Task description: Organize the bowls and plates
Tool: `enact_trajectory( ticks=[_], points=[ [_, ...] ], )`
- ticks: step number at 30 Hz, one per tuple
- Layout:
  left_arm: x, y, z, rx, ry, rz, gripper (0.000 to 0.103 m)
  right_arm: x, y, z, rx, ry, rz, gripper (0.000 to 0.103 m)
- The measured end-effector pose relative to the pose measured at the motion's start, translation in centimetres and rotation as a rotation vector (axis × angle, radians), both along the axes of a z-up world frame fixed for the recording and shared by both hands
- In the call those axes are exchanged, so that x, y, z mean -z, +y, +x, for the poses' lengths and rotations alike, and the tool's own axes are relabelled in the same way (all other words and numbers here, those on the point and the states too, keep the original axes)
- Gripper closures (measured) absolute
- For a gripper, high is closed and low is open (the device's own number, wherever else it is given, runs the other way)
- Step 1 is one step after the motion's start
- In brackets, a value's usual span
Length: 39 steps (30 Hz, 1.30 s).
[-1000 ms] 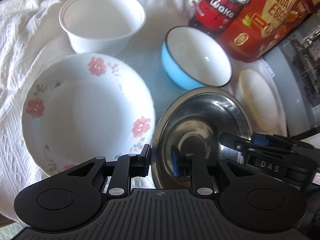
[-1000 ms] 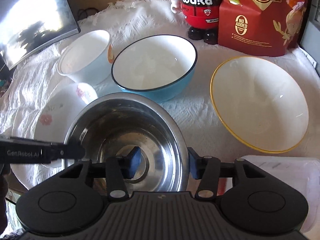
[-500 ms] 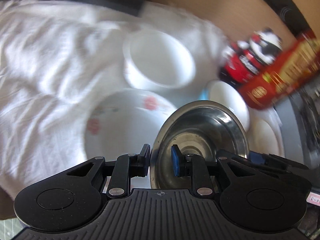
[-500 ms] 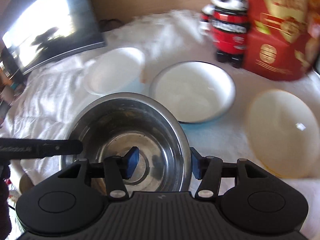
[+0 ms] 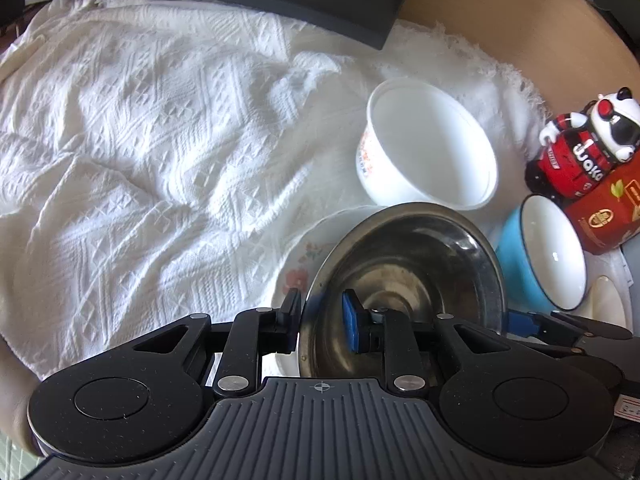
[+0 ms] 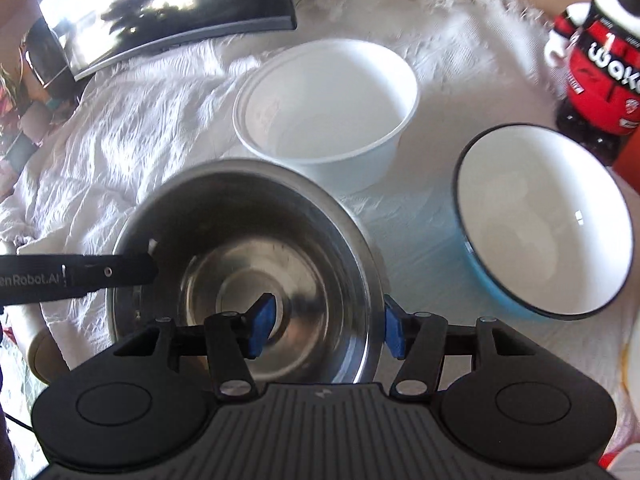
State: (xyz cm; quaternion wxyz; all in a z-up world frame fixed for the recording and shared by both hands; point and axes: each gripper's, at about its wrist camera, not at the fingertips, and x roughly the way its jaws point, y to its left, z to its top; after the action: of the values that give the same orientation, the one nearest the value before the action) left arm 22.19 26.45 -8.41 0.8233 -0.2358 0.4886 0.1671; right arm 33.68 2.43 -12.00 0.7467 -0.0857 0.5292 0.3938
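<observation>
Both tongs grasp the steel bowl by its rim, from opposite sides. Left gripper has one finger outside the wall and its blue pad inside, pinching the near-left rim. Right gripper straddles the opposite rim the same way, one blue pad inside the bowl and the other outside against the wall. From the right wrist view the left tool's finger shows as a black bar reaching over the bowl's far-left rim.

Directly beneath the steel bowl, on the left gripper's side, the floral plate shows only as a crescent; whether the bowl touches it cannot be told. Ahead of both grippers stands the white bowl, just beyond the steel rim. Ahead and to the right sits the blue bowl, white inside with a dark rim, apart from the steel one. Farther right stand a red-and-black figurine and a red carton. Everything rests on a rumpled white cloth, with a dark monitor at the far left edge.
</observation>
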Motion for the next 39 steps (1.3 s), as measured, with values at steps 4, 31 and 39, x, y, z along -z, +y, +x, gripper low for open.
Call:
enact_trajectory(
  ticks=[4,31,39],
  points=[
    [0.4,0.1,-0.1,0.014,-0.003,0.058,0.082,0.4,0.1,-0.1,-0.019,0.000,0.009,0.046],
    [3.1,2.6,1.8,0.190,-0.009,0.085,0.060,2.8,-2.0,-0.6,0.034,0.105,0.048,0.037],
    [6.2,3.3,3.7,0.176,-0.008,-0.072,0.064,3.2,-1.4,-0.1,0.045,0.131,0.048,0.036]
  ],
)
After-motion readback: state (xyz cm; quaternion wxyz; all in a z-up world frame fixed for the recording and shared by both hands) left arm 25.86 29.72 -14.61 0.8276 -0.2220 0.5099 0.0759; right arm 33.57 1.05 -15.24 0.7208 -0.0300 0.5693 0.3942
